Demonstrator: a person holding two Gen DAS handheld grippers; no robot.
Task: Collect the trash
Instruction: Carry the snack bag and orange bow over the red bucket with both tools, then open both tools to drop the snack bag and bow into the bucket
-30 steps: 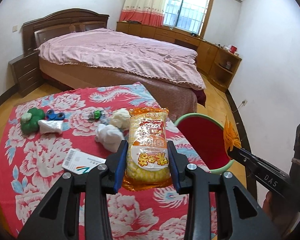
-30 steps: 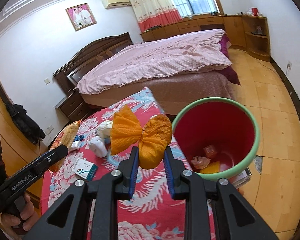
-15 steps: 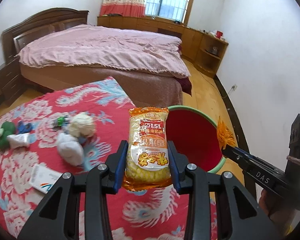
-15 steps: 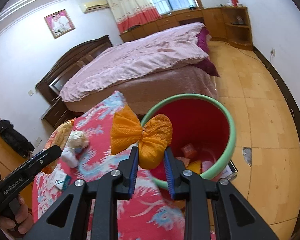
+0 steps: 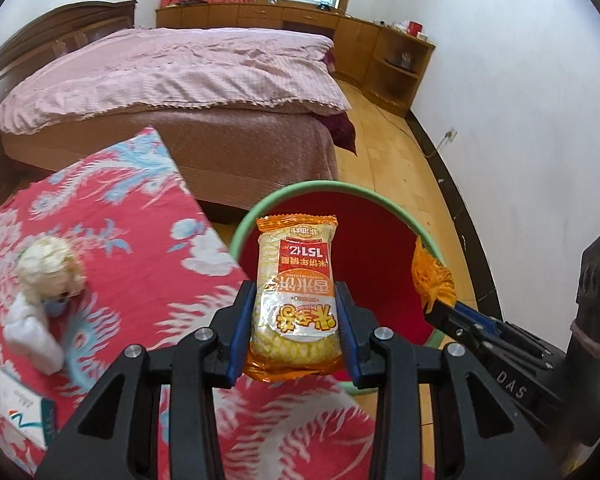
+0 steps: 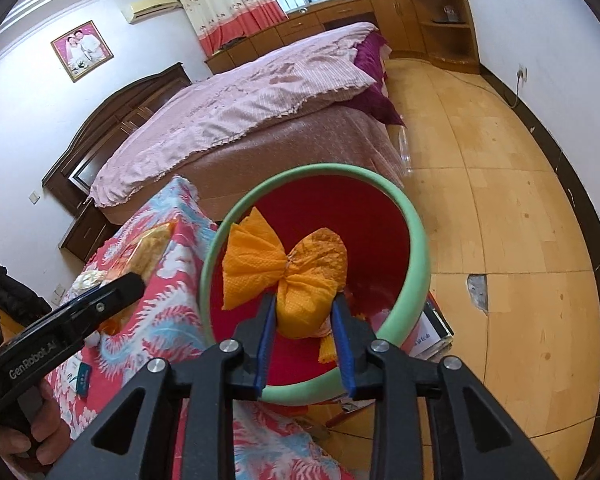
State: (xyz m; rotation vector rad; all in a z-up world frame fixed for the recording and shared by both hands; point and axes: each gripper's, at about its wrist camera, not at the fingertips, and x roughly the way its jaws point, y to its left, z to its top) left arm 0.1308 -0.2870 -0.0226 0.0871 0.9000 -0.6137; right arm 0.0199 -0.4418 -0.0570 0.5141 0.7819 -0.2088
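Note:
My left gripper is shut on an orange and yellow snack packet, held at the near rim of the red bin with a green rim. My right gripper is shut on a crumpled orange napkin, held over the bin's opening. The right gripper with the napkin also shows at the right of the left wrist view. The left gripper's finger with the packet shows at the left of the right wrist view.
A table with a red floral cloth lies left of the bin, with a cream crumpled wad, a white wad and a white card box on it. A bed stands behind. Wooden floor lies to the right.
Both grippers have moved right from over the table to the bin, each still holding its item. The napkin now hangs over the bin's opening.

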